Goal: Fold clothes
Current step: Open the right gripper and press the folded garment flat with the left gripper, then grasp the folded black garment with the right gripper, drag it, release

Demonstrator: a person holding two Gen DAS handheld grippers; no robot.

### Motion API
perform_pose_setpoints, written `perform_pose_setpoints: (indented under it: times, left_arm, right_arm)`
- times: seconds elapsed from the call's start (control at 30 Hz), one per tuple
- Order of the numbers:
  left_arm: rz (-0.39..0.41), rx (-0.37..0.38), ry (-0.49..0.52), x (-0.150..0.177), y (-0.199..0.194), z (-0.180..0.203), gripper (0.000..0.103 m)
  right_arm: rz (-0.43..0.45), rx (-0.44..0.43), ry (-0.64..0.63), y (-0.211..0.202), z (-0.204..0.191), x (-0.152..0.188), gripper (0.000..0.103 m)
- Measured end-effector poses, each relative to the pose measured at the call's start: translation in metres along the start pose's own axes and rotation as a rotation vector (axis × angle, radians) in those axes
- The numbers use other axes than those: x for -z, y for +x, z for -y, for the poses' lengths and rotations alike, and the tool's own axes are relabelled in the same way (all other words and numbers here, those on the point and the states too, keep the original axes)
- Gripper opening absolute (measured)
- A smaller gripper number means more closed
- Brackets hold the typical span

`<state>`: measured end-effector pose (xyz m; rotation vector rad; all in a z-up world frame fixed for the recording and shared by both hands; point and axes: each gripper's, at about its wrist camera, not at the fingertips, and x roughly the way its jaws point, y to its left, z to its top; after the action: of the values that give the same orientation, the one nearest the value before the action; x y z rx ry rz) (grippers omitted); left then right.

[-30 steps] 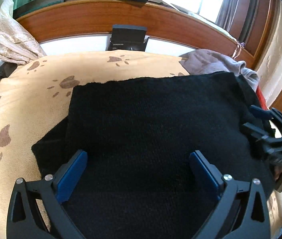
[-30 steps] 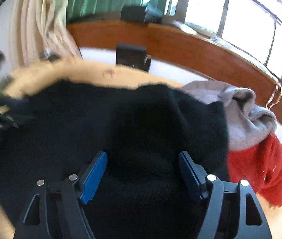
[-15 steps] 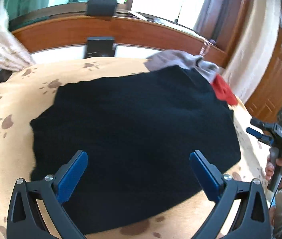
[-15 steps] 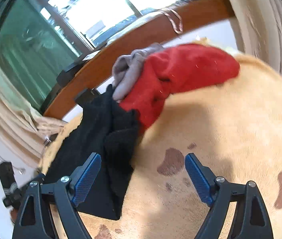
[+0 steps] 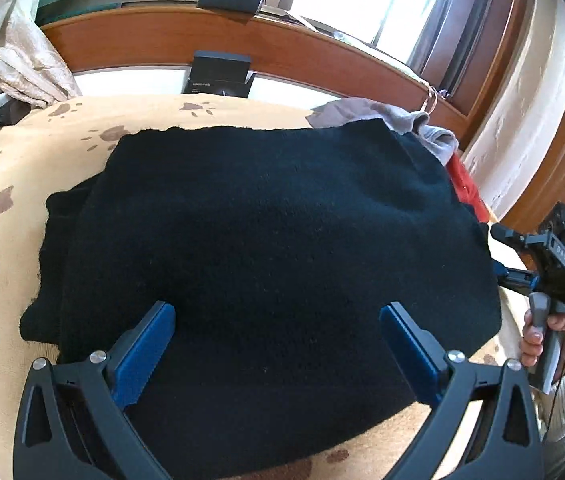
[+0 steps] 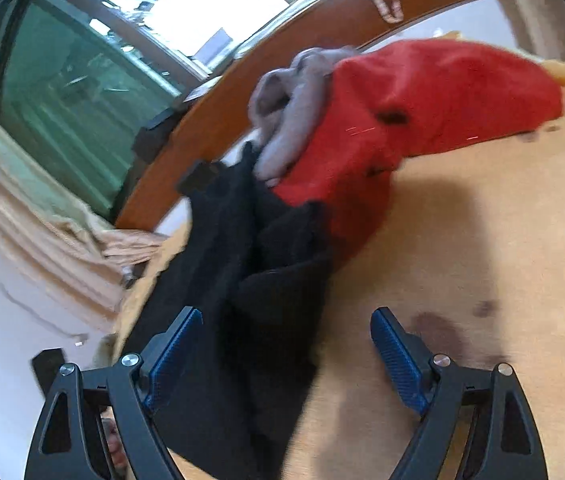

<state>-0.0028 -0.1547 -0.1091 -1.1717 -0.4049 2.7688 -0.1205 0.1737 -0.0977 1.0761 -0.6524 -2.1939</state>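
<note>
Right claw (image 6: pixel 286 344) rolled; black garment's (image 5: pixel 274 248) underlayers hidden.

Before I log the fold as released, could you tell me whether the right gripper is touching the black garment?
Cannot tell: in the right wrist view the right gripper stands open over the black garment, but no contact or gap shows plainly.

I see a tan paw-print bedspread (image 5: pixel 14 160) | wooden headboard (image 5: pixel 142 46) | black box (image 5: pixel 218 74) leaning against it | cream curtain (image 5: pixel 22 64) | bright window (image 5: pixel 362 4)
</note>
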Motion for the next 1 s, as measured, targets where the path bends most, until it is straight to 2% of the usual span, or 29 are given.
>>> perform_pose_setpoints:
  times: [0.1, 0.23, 0.33, 0.37, 0.4, 0.47, 0.5, 0.53, 0.7, 0.9, 1.0]
  left_arm:
    - [0.01, 0.036, -0.026, 0.001, -0.004, -0.008, 0.102]
    - [0.022, 0.072, -0.053, 0.001, -0.005, -0.014, 0.102]
    - [0.021, 0.064, -0.047, 0.001, -0.005, -0.012, 0.102]
    - [0.02, 0.06, -0.044, 0.001, -0.005, -0.011, 0.102]
    - [0.019, 0.057, -0.042, 0.001, -0.005, -0.01, 0.102]
    - [0.018, 0.053, -0.039, 0.002, -0.005, -0.01, 0.102]
    - [0.018, 0.052, -0.038, 0.002, -0.005, -0.009, 0.102]
    - [0.018, 0.051, -0.038, 0.002, -0.005, -0.009, 0.102]
    - [0.019, 0.051, -0.037, 0.002, -0.005, -0.009, 0.102]
    - [0.045, 0.081, -0.068, 0.003, -0.011, -0.016, 0.102]
    - [0.057, 0.082, -0.08, 0.001, -0.018, -0.018, 0.102]
  right_arm:
    - [-0.045, -0.041, -0.037, 0.013, -0.009, -0.001, 0.088]
    - [-0.073, 0.011, -0.075, 0.024, -0.017, -0.002, 0.088]
    - [-0.073, 0.014, -0.067, 0.031, -0.019, -0.004, 0.087]
    - [-0.073, 0.016, -0.067, 0.032, -0.019, -0.005, 0.081]
    - [-0.07, 0.035, -0.069, 0.033, -0.018, -0.004, 0.067]
    - [-0.073, 0.041, -0.056, 0.035, -0.013, -0.004, 0.05]
    - [-0.08, 0.03, -0.042, 0.035, -0.01, -0.004, 0.041]
    - [-0.091, 0.015, -0.029, 0.036, -0.008, -0.004, 0.038]
    - [-0.056, 0.016, -0.088, 0.032, -0.019, 0.0, 0.026]
    - [0.022, -0.048, -0.045, 0.016, -0.034, -0.001, 0.024]
    - [0.035, -0.053, -0.057, 0.011, -0.051, -0.005, 0.024]
